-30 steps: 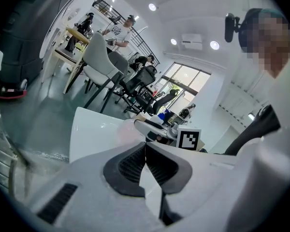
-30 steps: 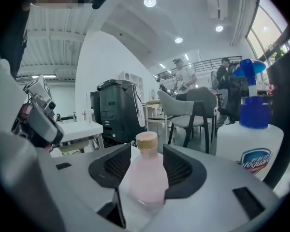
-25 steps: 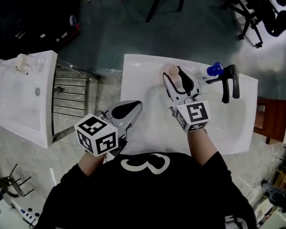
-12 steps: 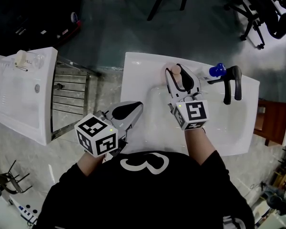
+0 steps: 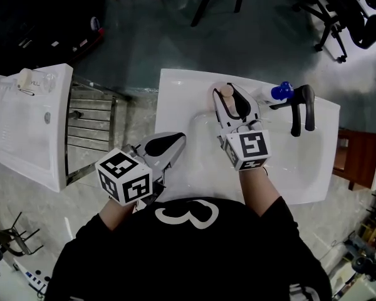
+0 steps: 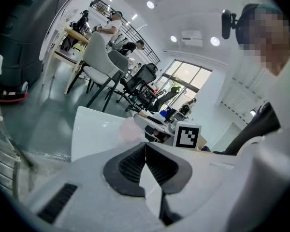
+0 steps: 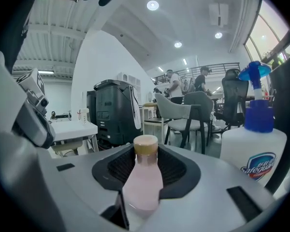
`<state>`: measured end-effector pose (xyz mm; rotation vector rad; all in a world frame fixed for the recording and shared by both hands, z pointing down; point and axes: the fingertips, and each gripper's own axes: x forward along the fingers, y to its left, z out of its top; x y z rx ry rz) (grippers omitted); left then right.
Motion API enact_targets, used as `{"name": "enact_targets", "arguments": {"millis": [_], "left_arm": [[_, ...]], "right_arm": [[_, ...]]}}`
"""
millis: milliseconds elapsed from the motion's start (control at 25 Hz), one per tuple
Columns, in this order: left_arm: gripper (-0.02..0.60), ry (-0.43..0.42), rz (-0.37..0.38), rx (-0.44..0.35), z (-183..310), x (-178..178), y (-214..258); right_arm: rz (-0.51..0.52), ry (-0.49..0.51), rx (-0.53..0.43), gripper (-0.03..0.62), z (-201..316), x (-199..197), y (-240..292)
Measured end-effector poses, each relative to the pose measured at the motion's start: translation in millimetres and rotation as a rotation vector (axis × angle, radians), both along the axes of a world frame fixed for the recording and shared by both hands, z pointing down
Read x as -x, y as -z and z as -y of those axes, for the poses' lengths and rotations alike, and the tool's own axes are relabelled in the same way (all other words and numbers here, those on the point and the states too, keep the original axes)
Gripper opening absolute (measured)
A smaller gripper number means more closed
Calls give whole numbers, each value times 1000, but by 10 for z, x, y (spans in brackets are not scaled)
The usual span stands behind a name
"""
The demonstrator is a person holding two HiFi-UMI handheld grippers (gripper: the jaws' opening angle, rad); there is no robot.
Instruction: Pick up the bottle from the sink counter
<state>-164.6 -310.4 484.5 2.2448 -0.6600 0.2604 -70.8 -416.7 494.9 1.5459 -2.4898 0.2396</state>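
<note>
Right gripper (image 5: pixel 233 100) straddles the pink bottle (image 7: pixel 142 180), which stands upright at the far edge of the sink counter (image 5: pixel 180 91). Its jaws are closing on the body for a centred lift. Left gripper (image 5: pixel 168 144) idles near left, clenched and empty.

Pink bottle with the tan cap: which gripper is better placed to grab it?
Right. The right gripper has the pink bottle with the tan cap between its closing jaws. The left gripper, shut, hangs at the near edge of the white sink, away from the bottle.
</note>
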Motion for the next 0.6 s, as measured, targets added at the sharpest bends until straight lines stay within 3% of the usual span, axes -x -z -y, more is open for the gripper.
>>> {"name": "enact_targets", "arguments": {"millis": [600], "left_arm": [[15,14,-3,5,-189,-161,178]], "right_arm": [[47,29,51,144,-200,-90,46]]}}
